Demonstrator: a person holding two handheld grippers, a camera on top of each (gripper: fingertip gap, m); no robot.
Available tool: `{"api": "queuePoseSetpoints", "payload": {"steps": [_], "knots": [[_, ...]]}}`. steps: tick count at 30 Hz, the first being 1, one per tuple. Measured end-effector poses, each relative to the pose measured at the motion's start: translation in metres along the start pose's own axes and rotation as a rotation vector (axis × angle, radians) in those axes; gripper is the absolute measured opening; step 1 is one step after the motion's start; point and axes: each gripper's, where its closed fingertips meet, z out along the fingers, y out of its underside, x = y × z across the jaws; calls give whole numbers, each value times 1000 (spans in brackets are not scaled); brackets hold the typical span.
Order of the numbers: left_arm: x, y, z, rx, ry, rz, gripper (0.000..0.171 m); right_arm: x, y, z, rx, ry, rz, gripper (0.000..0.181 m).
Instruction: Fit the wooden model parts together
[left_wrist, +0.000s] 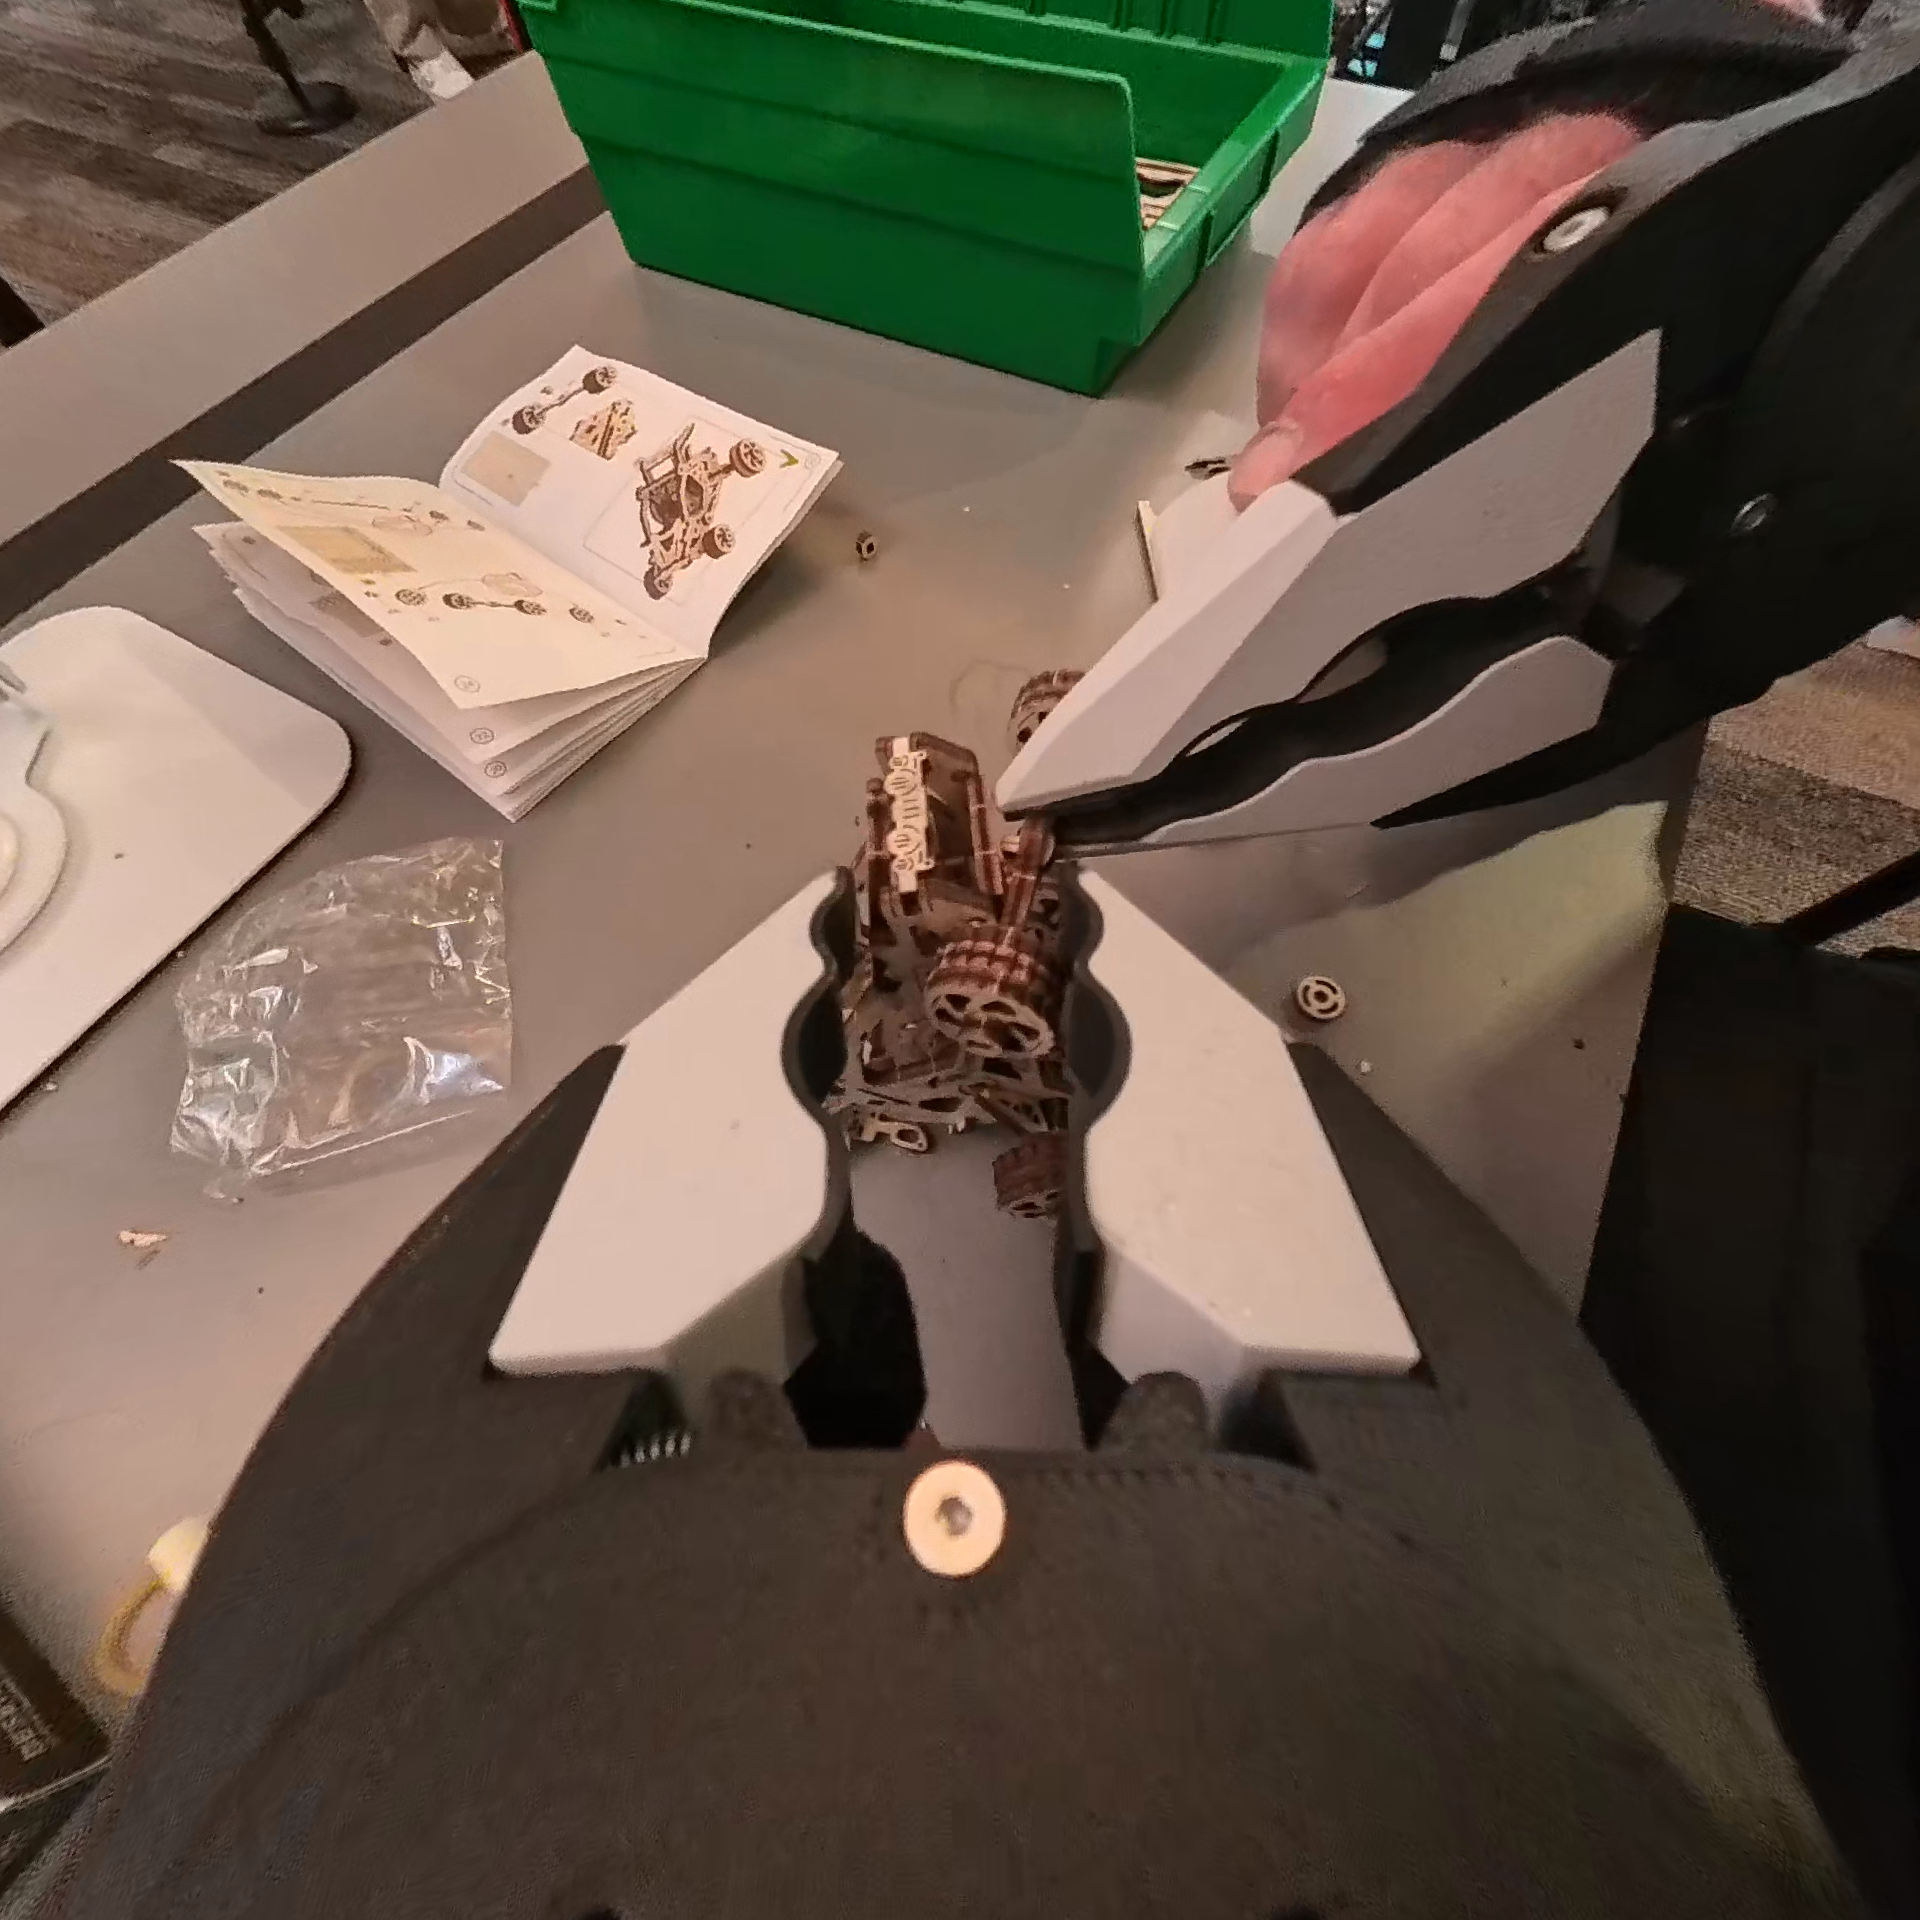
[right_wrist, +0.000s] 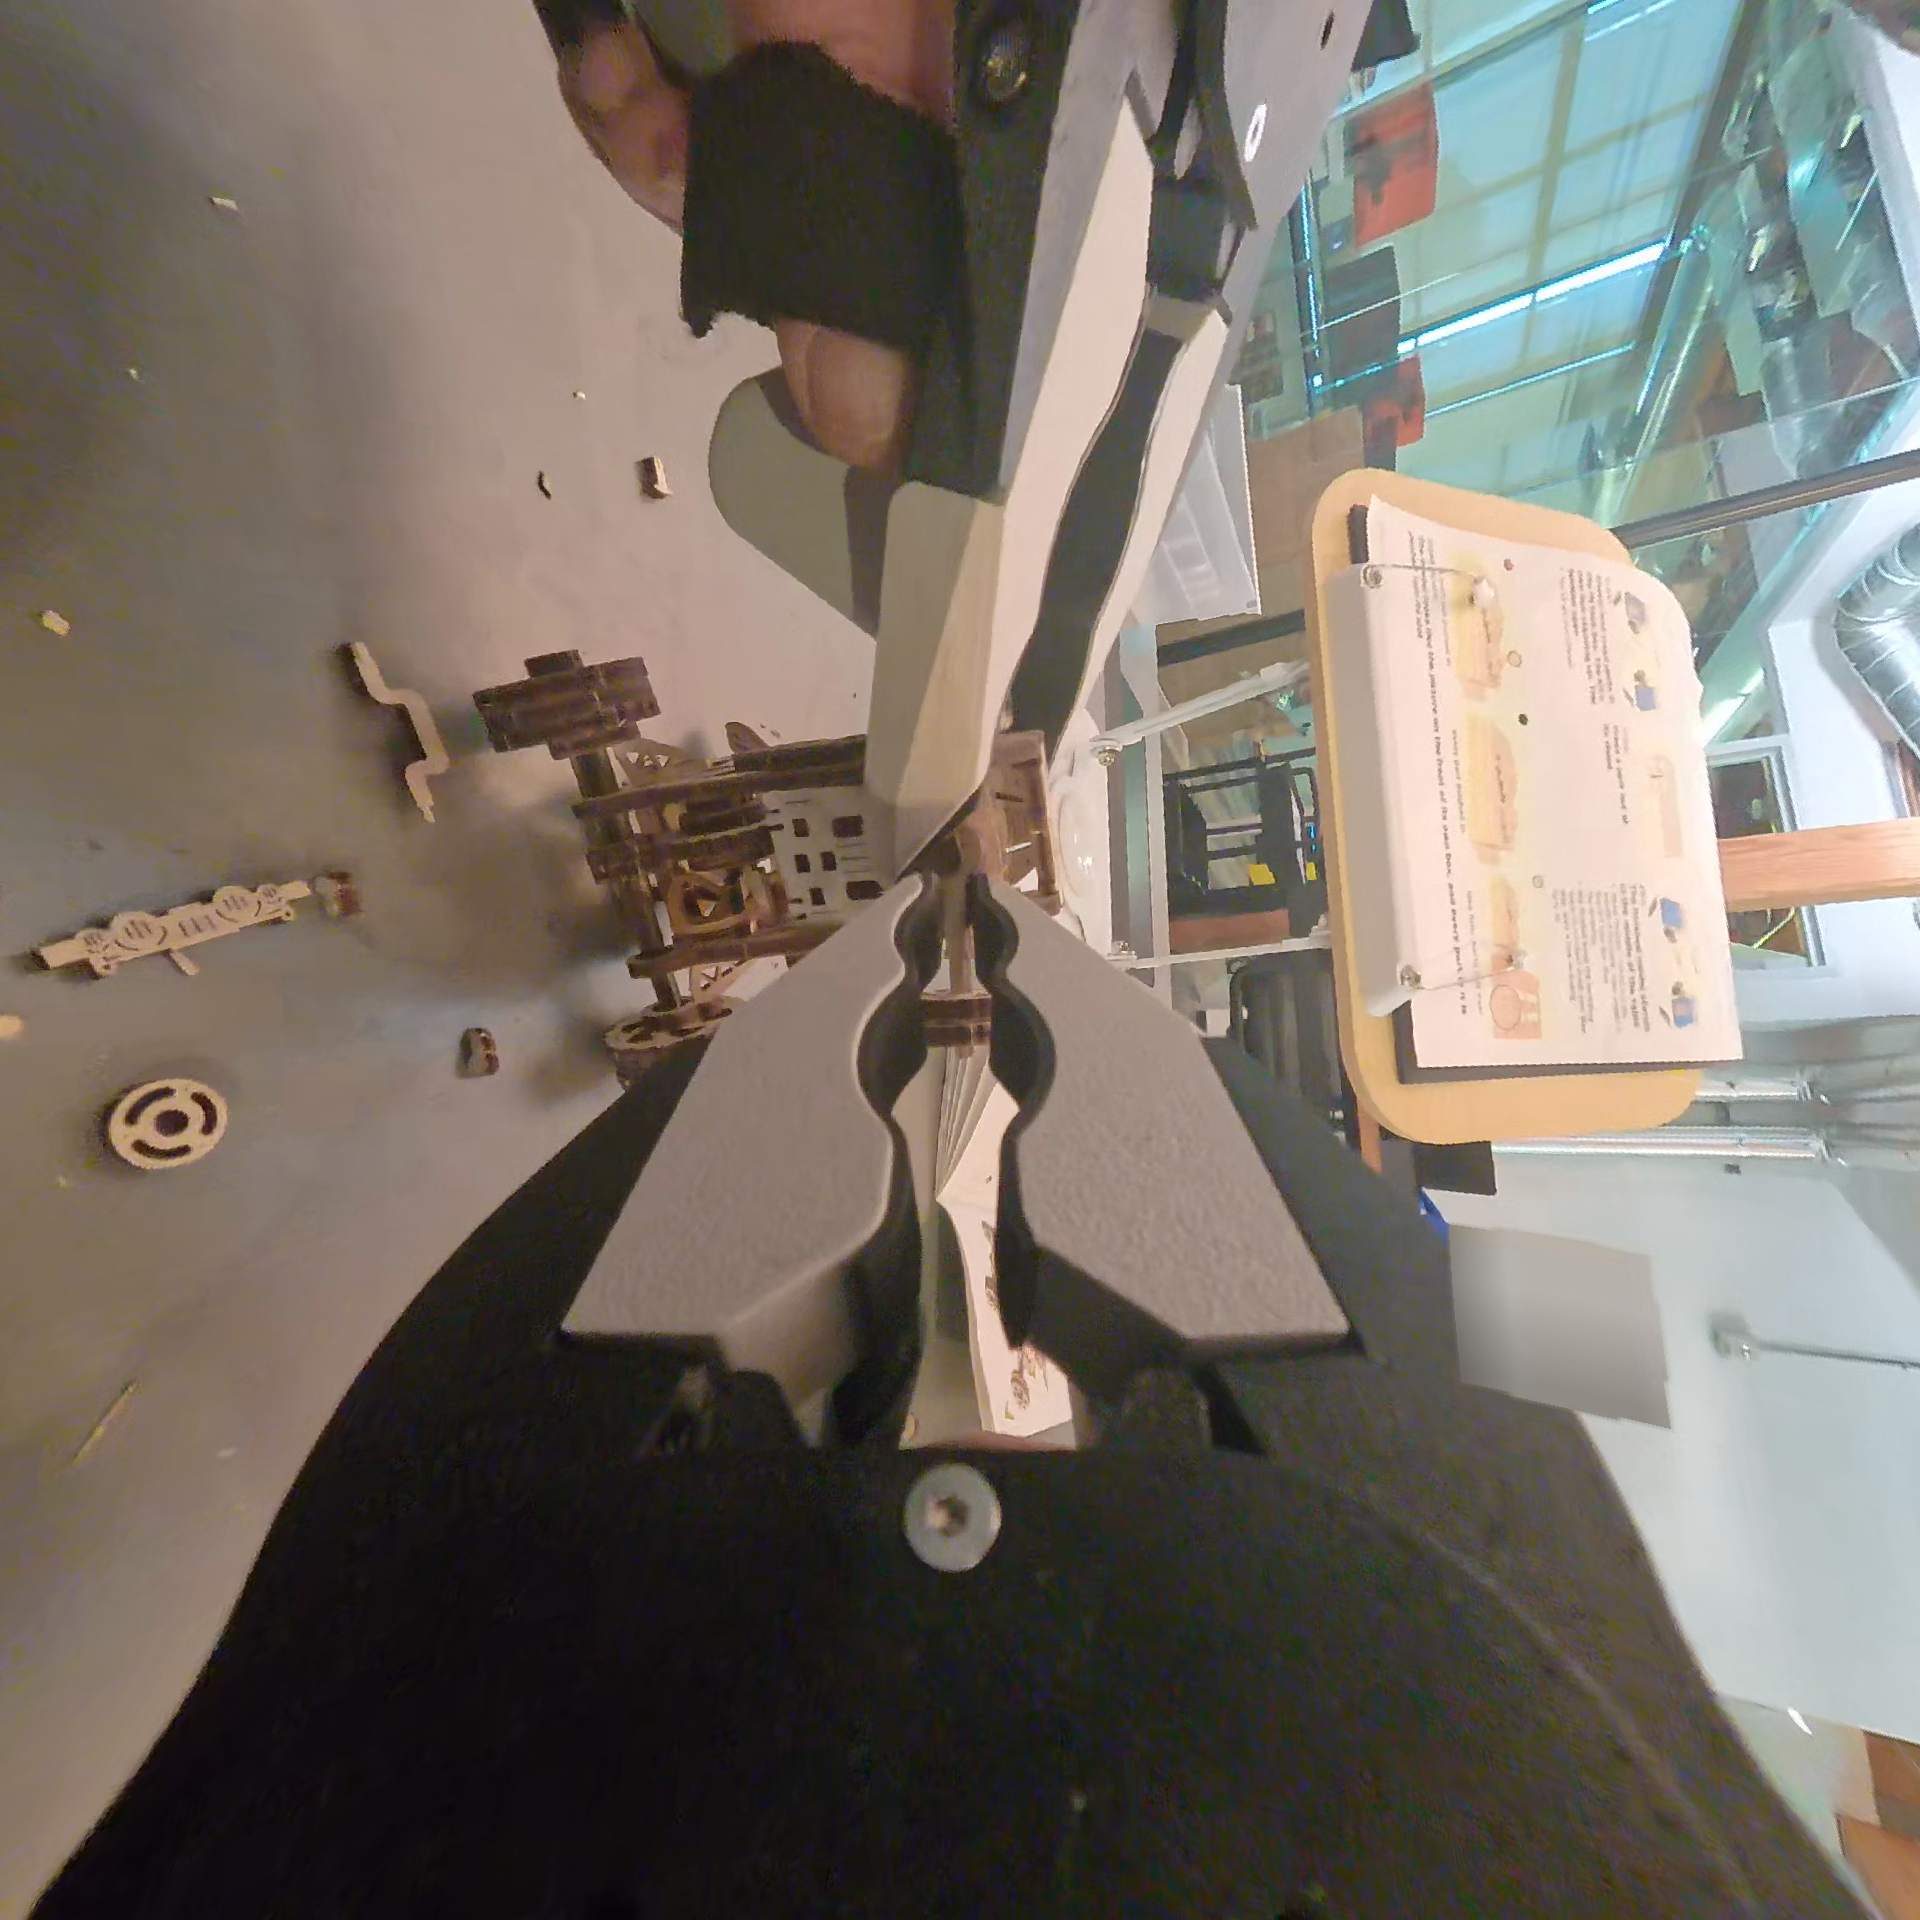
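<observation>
Left wrist view: left gripper (left_wrist: 961, 914), jaws pinching wooden model car (left_wrist: 956, 935) w/ wheels, centre frame above grey worktop (left_wrist: 727, 343). Right gripper (left_wrist: 1029, 816) is coming from 2 o'clock, jaws nipping a thin part on it.

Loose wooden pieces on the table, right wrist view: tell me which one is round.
The flat ring-patterned disc, pale with curved slots around a centre hole; the long decorated strip and the stepped bracket are elongated.

Each black claw (left_wrist: 961, 894) has grey fingers (left_wrist: 686, 1174) and a silver screw (left_wrist: 953, 1519).
</observation>
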Motion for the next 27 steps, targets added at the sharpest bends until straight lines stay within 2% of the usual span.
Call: {"api": "queuePoseSetpoints", "payload": {"steps": [11, 12, 15, 16, 20, 27], "knots": [[1, 4, 2, -13, -1, 32, 31, 1, -4, 0, 33, 19, -39, 3], [2, 4, 2, -14, 9, 32, 32, 0, -5, 0, 34, 15, -41, 3], [10, -1, 1, 4, 63, 15, 50, 0, -3, 1, 30, 20, -44, 3], [10, -1, 1, 7, 65, 10, 50, -1, -3, 1, 33, 20, -41, 3], [6, 2, -4, 11, 64, -7, 37, -2, -6, 1, 45, 25, -32, 3], [2, 2, -3, 24, 24, -5, 34, 0, -6, 3, 37, 38, -29, 3]]}}
